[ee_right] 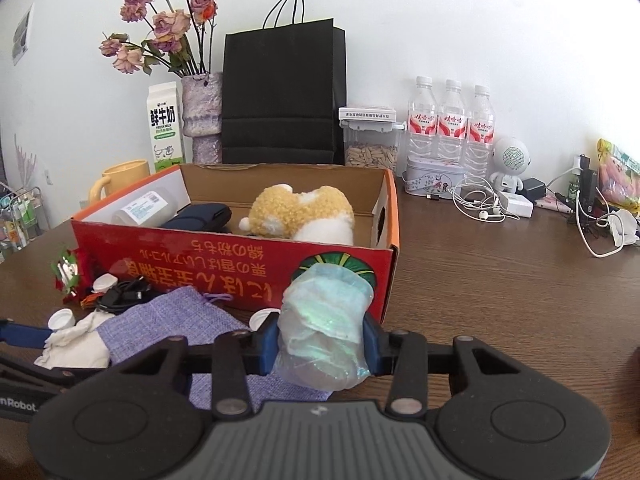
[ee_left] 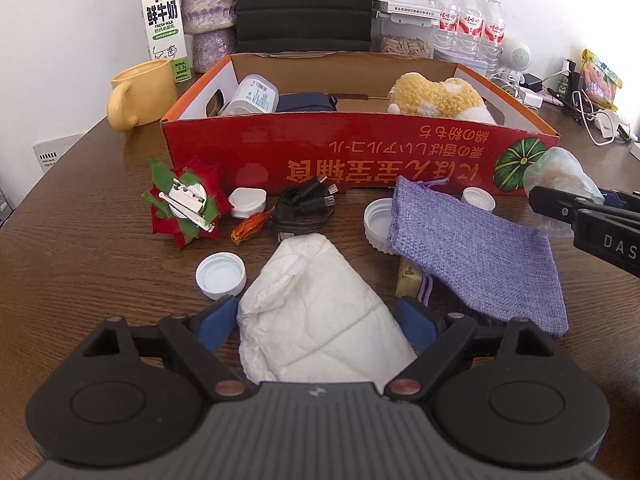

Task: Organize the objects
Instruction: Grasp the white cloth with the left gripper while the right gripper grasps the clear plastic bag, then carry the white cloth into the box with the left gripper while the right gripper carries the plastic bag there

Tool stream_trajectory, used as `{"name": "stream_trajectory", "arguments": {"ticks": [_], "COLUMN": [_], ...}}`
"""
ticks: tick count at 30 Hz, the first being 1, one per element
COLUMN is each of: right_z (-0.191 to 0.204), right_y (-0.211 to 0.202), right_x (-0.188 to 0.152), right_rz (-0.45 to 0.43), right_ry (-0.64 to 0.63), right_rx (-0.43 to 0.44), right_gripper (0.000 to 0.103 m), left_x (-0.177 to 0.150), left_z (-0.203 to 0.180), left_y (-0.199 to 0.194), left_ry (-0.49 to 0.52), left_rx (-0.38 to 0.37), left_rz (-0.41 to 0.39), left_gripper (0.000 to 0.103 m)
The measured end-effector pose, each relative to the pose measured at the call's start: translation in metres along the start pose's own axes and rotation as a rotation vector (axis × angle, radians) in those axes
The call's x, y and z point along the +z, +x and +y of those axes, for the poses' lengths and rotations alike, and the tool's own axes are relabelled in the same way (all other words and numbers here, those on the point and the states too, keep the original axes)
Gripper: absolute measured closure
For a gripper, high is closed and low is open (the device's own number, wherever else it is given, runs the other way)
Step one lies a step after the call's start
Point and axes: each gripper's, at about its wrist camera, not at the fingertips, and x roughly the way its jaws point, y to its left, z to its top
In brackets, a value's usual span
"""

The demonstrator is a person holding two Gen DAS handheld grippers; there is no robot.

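The right gripper (ee_right: 320,346) has its jaws clamped on a crumpled, see-through plastic bag (ee_right: 324,328) with a pale green sheen; the blue pads press into both sides of it, and it is held just in front of the red box's near right corner. In the left wrist view the same bag (ee_left: 560,176) shows at the far right, beside the pumpkin picture on the box.

The left gripper (ee_left: 316,320) has its jaws wide apart, one on each side of a crumpled white cloth (ee_left: 316,308) that lies on the brown wooden counter (ee_left: 80,264). Whether the pads touch the cloth cannot be told.

Just right of the cloth lies a purple woven pouch (ee_left: 476,248), partly over a large white lid (ee_left: 378,220). Left of the cloth sits a white bottle cap (ee_left: 221,274). Further on lie a coiled black cable (ee_left: 306,208), a small orange dried flower (ee_left: 252,227), a white plug adapter (ee_left: 248,201) and a red and green fabric flower clip (ee_left: 185,202).

Behind these stands the open red cardboard box (ee_left: 360,148). Inside it are a white bottle (ee_left: 252,96) lying on its side, a dark blue pouch (ee_left: 306,103) and a yellow and white plush toy (ee_left: 438,98).

Beyond the box, along the wall, stand a yellow mug (ee_left: 138,92), a milk carton (ee_left: 163,26), a black paper bag (ee_right: 282,92) and three water bottles (ee_left: 470,26).
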Motion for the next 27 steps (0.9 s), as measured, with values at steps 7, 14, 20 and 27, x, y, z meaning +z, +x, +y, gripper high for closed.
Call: {"name": "stream_trajectory", "arguments": {"ticks": [7, 14, 20, 27], "right_z": [0.01, 0.025, 0.033, 0.043], "right_y": [-0.03, -0.049, -0.059, -0.07], "right_x": [-0.009, -0.021, -0.027, -0.028], "right_rz": [-0.026, -0.022, -0.01, -0.017], "right_ry": [0.025, 0.041, 0.032, 0.021], "right_rx": [0.026, 0.053, 0.056, 0.059], "right_gripper": [0.062, 0.062, 0.062, 0.062], "left_x": [-0.009, -0.014, -0.023, -0.029], "left_z": [0.005, 0.007, 0.012, 0.021], "left_y": [-0.004, -0.014, -0.027, -0.045], "left_ry": [0.002, 0.019, 0.041, 0.059], "left_rx": [-0.002, -0.03, -0.067, -0.073], "left_rz": [0.012, -0.027, -0.036, -0.076], "left_gripper": [0.001, 0.026, 0.033, 0.036]}}
